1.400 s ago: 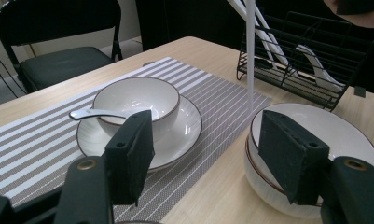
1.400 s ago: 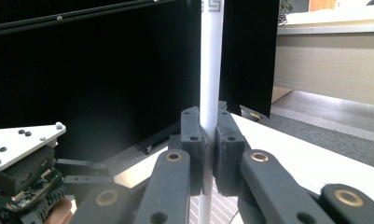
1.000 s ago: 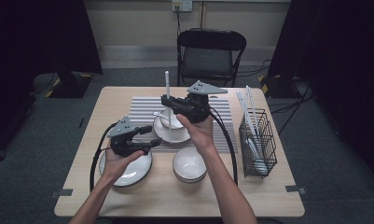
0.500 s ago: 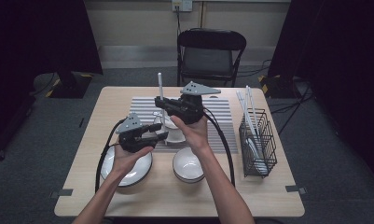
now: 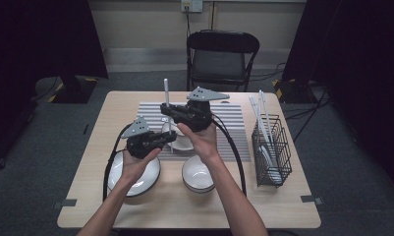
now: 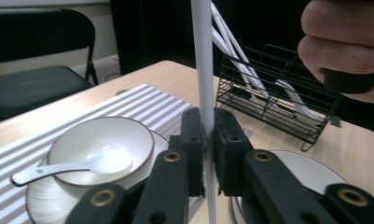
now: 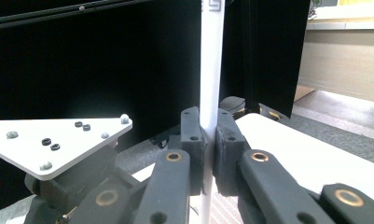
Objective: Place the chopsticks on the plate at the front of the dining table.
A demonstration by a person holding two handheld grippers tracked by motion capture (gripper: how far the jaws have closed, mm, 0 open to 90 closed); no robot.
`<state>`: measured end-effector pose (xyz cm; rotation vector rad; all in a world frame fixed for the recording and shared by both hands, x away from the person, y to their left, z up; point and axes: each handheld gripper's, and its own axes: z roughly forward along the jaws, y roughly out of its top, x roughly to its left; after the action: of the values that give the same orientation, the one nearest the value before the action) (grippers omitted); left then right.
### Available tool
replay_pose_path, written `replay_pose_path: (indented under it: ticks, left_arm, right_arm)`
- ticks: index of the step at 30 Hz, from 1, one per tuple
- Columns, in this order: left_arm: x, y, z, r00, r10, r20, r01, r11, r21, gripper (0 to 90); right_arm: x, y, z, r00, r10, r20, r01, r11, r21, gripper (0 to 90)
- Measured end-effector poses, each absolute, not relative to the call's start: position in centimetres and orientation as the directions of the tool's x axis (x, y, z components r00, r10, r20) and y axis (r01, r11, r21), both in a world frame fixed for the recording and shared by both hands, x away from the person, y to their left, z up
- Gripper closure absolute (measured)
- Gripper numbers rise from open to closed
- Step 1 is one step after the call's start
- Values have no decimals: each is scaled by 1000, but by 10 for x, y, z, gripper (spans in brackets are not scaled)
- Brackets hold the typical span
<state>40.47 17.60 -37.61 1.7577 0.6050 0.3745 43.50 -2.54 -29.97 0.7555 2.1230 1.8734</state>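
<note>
- White stick (image 5: 166, 101) stands upright over the tabletop (image 5: 283, 206) bowls, long axis vertical.
- Right gripper (image 5: 165, 109) fingers clamp it higher up.
- Left gripper (image 5: 172, 137), fingers just closed, pinches it lower down.

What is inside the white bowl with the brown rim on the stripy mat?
A white spoon lies inside the white brown-rimmed bowl, its handle sticking out over the rim. The bowl sits on a white saucer. The black left gripper covers part of the bowl.
</note>
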Motion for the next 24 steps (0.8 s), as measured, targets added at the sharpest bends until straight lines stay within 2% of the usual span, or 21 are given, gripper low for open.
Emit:
replay_pose_path:
  ticks: [7,13,19,21,24]
  left_arm:
    - [405,182,-376,824,562,-68,212,-196,957,859]
    - [403,186,-375,831,552,-70,220,-210,953,861]
    - [400,195,-381,820,568,-72,229,-209,951,862]
    - [398,200,-384,825,556,-104,247,-189,950,861]
    - [394,202,-383,823,563,-73,232,-216,949,862]
  right_arm:
    - [435,-28,-301,-851,498,165,224,60,973,830]
    - [437,-26,-305,-848,507,157,223,73,972,719]
    - [437,-24,-310,-839,522,153,230,87,969,531]
    - [437,-23,-313,-840,521,153,229,85,970,491]
    - [437,-20,-316,-843,519,141,229,108,967,441]
